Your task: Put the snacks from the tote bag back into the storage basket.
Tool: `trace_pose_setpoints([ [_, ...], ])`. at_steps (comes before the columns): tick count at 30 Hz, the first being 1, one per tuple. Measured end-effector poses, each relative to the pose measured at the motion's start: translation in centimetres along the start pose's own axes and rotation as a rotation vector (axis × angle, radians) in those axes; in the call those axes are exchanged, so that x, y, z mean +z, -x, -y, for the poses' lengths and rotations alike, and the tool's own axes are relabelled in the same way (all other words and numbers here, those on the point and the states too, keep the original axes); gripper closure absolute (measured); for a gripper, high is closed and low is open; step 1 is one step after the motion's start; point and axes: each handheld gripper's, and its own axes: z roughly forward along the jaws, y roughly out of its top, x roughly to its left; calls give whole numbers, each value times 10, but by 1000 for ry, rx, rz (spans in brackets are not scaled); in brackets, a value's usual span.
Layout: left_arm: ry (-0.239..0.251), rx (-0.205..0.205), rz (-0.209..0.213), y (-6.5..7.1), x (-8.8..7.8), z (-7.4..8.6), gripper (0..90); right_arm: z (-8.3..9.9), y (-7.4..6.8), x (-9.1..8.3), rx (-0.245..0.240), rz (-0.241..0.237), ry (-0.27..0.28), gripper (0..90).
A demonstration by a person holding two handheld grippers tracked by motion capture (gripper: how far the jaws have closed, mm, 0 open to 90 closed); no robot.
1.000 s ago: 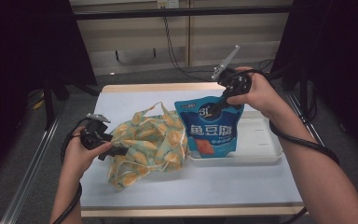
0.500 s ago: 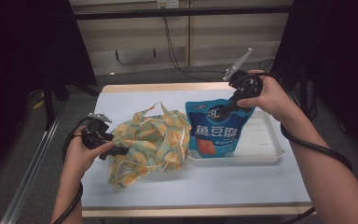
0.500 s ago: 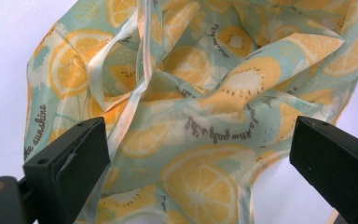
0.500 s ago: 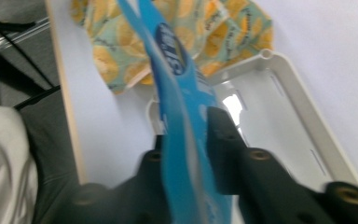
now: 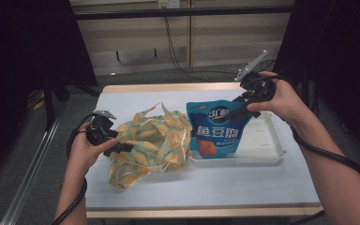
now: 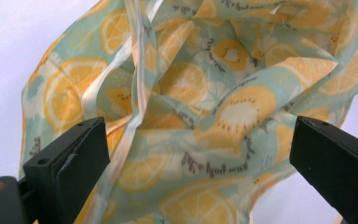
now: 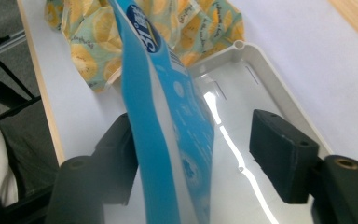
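Right hand-held gripper (image 7: 193,154) had just been opening, its jaws loose around the blue snack pouch (image 5: 220,129), which stood upright in the white tray (image 5: 267,154) by the desk's right edge, just left of that hand.

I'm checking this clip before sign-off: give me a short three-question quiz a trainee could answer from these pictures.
1. True or false: the blue snack pouch stands with its base in the white tray.
2. What is the left claw open around? A) the tray's rim B) the lemon-print fabric bag C) a cable
3. In the right gripper view, how do the jaws of the right claw stand to the pouch?

Key
1. True.
2. B; the jaws stand wide, with the fabric between them.
3. They have just been opening: the pouch's top is between them, against the left jaw and clear of the right one, so it is no longer pinched.
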Motion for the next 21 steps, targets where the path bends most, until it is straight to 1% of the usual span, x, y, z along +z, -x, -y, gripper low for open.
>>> trace_pose_setpoints([
  [1, 4, -7, 4, 0, 1, -1, 44, 2, 0, -1, 6, 5, 1, 300],
  [2, -11, 9, 6, 0, 1, -3, 44, 4, 1, -2, 10, 8, 2, 292],
  [3, -1, -2, 8, 1, 3, -3, 45, 6, 0, -3, 21, 9, -2, 289],
  [4, 2, -2, 6, 1, 4, -4, 44, 8, 1, -4, 19, 13, -7, 275],
  [5, -1, 1, 7, 1, 5, -5, 44, 10, 0, -5, 29, 18, -10, 267],
  [6, -8, 18, 11, 1, 5, -6, 44, 12, 1, -7, 32, 18, -12, 265],
  [7, 1, 9, 11, 2, 6, -7, 44, 14, 1, -8, 32, 20, -11, 255],
  [9, -6, 17, 12, 2, 5, -8, 44, 18, 1, -10, 47, 23, -16, 238],
  [10, 15, -8, 15, 4, 6, -8, 44, 21, 2, -11, 58, 24, -17, 232],
  [11, 9, 3, 12, 3, 6, -9, 44, 24, 2, -12, 61, 28, -17, 229],
  [12, 10, 3, 11, 4, 6, -9, 44, 26, 3, -12, 65, 28, -18, 222],
  [15, -6, 23, 10, 2, 5, -9, 44, 32, 3, -13, 79, 35, -20, 206],
  [16, -4, 25, 9, 2, 5, -9, 44, 33, 4, -13, 83, 36, -18, 200],
  [17, 6, 9, 10, 3, 5, -9, 44, 35, 4, -13, 84, 35, -20, 196],
  [18, -6, 22, 9, 2, 4, -9, 44, 36, 4, -13, 91, 37, -26, 187],
  [19, -14, 33, 10, 1, 4, -9, 44, 38, 4, -12, 87, 42, -30, 180],
  [20, 7, 4, 8, 2, 5, -9, 44, 39, 4, -12, 94, 43, -31, 176],
  [21, 9, -1, 9, 3, 5, -9, 44, 41, 4, -12, 92, 44, -29, 173],
])
